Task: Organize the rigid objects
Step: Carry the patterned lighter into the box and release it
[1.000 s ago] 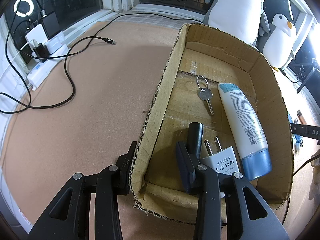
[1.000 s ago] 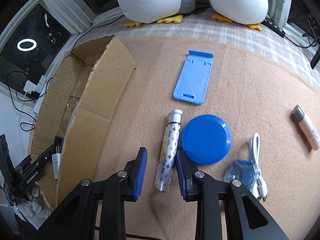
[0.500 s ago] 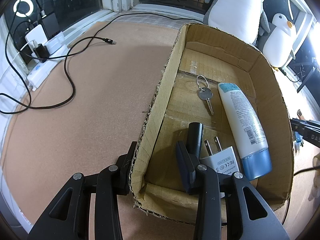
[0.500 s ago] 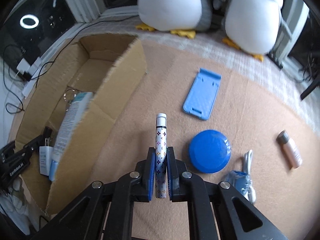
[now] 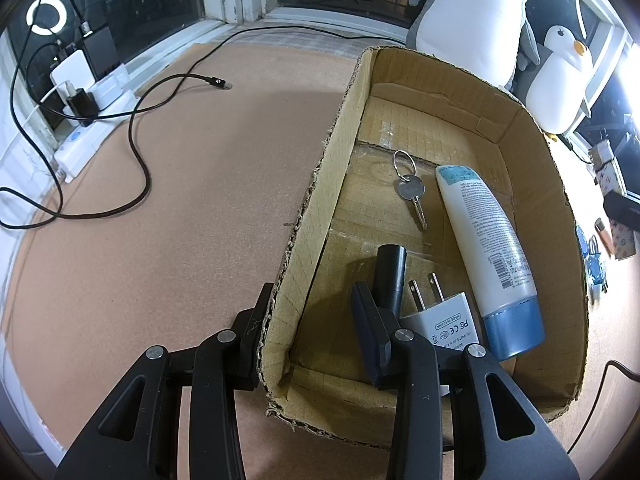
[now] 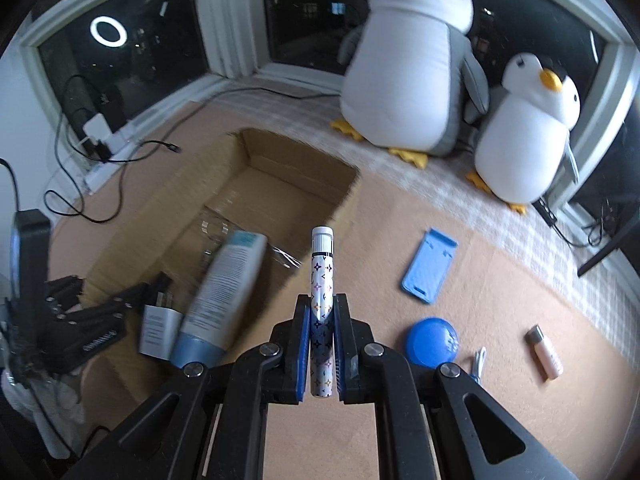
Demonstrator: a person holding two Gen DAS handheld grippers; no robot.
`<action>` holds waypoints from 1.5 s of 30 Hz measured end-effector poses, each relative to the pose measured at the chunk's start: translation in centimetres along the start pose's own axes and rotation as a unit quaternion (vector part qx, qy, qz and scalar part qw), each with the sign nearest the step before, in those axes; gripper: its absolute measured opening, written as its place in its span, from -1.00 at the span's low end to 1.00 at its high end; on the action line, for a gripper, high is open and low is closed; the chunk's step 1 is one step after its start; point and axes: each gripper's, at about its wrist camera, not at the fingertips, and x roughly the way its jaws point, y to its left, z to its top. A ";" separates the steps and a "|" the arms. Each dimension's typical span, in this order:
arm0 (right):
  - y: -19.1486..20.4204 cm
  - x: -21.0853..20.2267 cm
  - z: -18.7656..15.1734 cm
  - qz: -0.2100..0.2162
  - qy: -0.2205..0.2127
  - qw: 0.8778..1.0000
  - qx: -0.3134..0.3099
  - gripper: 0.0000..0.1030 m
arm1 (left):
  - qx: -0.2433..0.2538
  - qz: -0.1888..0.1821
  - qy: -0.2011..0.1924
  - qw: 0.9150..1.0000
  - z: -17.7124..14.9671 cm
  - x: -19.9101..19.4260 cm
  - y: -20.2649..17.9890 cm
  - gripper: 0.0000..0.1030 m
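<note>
The box (image 5: 516, 144) already contains four items: a key (image 5: 412, 192) on its ring, a tube (image 5: 488, 248) lying lengthwise, a white plug (image 5: 444, 316) and a short black cylinder (image 5: 390, 276). A fifth item, the patterned tube (image 6: 322, 296), is in transit: the right gripper (image 6: 322, 344) has its blue pads pinched on the lower half, cap end pointing away from the camera, and the item hangs clear of the surface just beside the near wall of the box, not yet over the opening. By judgement the current step is the carry to the box, with release still to come. The left gripper (image 5: 316, 328) straddles a side wall of the box near one corner, one finger outside and one inside; the jaws are drawn in on the cardboard and appear to steady it. Remaining on the surface, well apart from the box, are a blue stand (image 6: 429, 266), a blue disc (image 6: 432, 342), a white cable (image 6: 478, 362) just beside the disc, and a small pink bottle (image 6: 545, 352). On this count the task is roughly half complete. The work surface is a flat tan cork-like mat (image 5: 180, 200); a pale checked cloth (image 6: 400, 168) covers the strip along the windows. Two plush penguins (image 6: 408, 64) sit on that cloth. The panes are dark and reflect a ring light (image 5: 47, 15). A power strip (image 5: 88, 120) with chargers lies against the sill, and a black cable (image 5: 136, 152) trails from it across the mat.
</note>
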 end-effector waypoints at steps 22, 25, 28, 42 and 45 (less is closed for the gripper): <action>3.2 3.9 3.4 0.090 0.014 0.995 0.028 -0.82 | 0.000 -0.001 0.000 1.000 -0.1 0.0 0.1 -0.30; 3.2 4.9 3.5 0.088 0.022 0.995 0.032 -0.82 | -0.001 -0.001 0.000 1.000 -0.1 0.0 0.1 -0.30; 3.1 5.5 3.6 0.086 0.026 0.995 0.036 -0.82 | -0.001 -0.001 0.000 1.000 -0.1 -0.1 0.1 -0.30; 2.8 5.7 3.8 0.084 0.015 0.996 0.037 -0.26 | -0.001 0.000 0.000 1.000 -0.1 0.0 0.1 -0.30; 2.8 5.1 3.9 0.083 0.004 0.996 0.030 -0.15 | 0.000 0.000 0.001 1.000 -0.1 0.0 0.1 -0.30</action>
